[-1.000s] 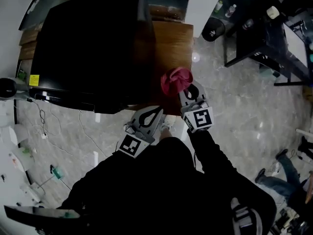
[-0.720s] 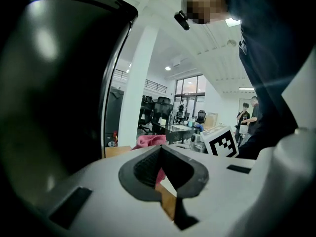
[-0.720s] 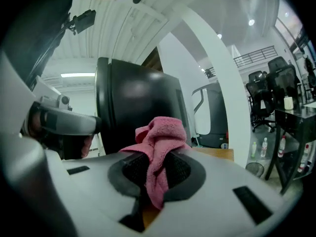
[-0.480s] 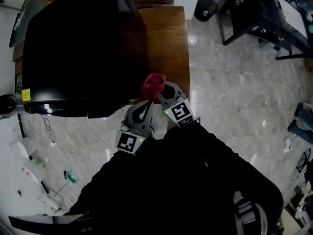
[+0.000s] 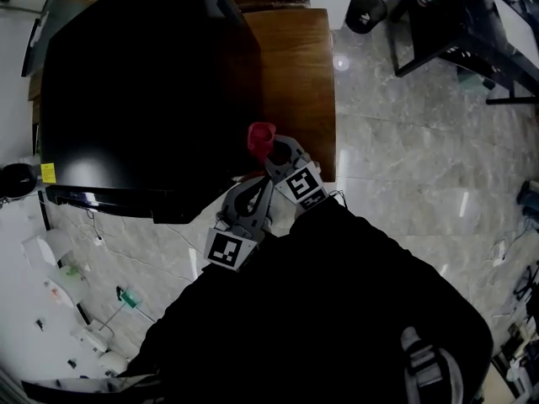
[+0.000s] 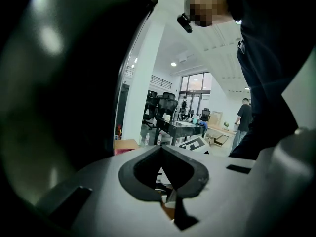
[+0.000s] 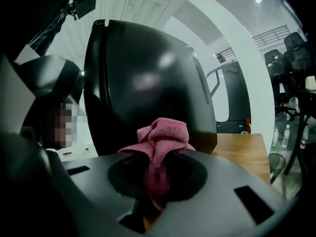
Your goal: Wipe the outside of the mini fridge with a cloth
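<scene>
My right tool (image 5: 271,151) clamped the cloth (image 5: 261,135); fridge (image 5: 143,82) lay just upper left of it; my left tool (image 5: 257,188) sat closed, empty.

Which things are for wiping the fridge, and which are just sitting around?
For the job:
mini fridge
pink cloth, pinched in the right gripper
left gripper, shut and empty

Just sitting around:
wooden table
black bin
dark desk
</scene>
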`<state>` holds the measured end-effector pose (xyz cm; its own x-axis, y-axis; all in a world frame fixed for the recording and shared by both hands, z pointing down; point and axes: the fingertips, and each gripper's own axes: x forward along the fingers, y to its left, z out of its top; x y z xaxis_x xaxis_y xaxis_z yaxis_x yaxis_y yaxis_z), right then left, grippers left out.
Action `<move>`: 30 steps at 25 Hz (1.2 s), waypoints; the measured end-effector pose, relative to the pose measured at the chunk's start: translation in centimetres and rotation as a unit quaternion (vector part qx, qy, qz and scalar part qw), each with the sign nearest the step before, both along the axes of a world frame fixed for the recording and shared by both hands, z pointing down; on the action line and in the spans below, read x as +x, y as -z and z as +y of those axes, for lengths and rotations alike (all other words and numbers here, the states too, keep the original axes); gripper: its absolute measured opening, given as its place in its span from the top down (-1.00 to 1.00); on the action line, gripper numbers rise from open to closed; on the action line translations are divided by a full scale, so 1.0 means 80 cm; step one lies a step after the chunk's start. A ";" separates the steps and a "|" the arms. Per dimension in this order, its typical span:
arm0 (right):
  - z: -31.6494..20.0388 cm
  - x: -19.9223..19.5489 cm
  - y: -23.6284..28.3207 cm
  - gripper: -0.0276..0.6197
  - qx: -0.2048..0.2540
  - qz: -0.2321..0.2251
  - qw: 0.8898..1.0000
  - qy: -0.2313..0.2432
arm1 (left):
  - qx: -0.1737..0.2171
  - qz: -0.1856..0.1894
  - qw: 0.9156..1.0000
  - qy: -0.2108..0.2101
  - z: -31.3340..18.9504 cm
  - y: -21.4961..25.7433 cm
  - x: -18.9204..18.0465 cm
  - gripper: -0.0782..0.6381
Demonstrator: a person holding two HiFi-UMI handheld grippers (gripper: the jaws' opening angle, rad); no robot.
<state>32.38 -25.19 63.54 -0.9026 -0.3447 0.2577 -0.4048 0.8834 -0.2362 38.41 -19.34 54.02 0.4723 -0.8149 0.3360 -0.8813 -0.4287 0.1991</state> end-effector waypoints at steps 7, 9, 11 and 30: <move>-0.045 -0.005 -0.010 0.76 0.011 -0.001 1.000 0.008 | 0.002 -0.001 1.000 0.005 -0.031 0.001 0.027 0.77; -0.060 -0.007 -0.015 0.76 0.013 -0.003 1.000 0.008 | 0.002 -0.001 1.000 0.007 -0.040 0.001 0.031 0.77; -0.076 -0.010 -0.020 0.76 0.012 -0.007 1.000 0.009 | 0.002 -0.002 1.000 0.015 -0.050 0.000 0.033 0.77; -0.265 -0.045 -0.069 0.77 0.049 0.035 0.998 0.001 | 0.012 -0.012 0.994 0.107 -0.161 -0.021 0.011 0.77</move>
